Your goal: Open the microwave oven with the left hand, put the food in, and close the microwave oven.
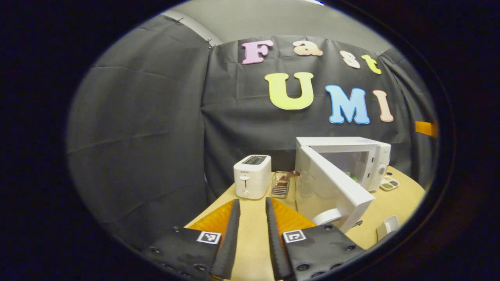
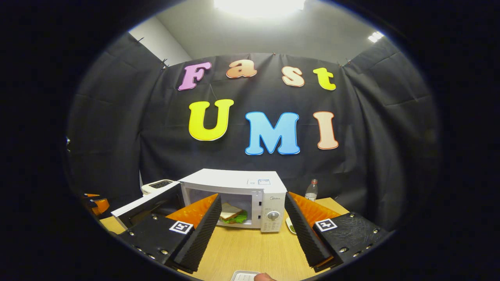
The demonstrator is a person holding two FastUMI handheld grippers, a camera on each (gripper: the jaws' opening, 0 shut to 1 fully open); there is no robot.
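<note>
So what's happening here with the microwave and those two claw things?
A person holds a gripper in each hand at a wooden table. The microwave stands with its door swung open, and a sandwich already lies inside. The left gripper and the right gripper are both open, holding nothing, back from the oven. Judging by that, closing the door is what remains.

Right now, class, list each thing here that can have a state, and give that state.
Microwave oven: lying open.
Microwave door: swung wide open.
Sandwich: inside the microwave.
Toaster: lever up, slots look empty.
Left gripper: open, holding nothing.
Right gripper: open, holding nothing.
Bottle: upright, capped.
</note>
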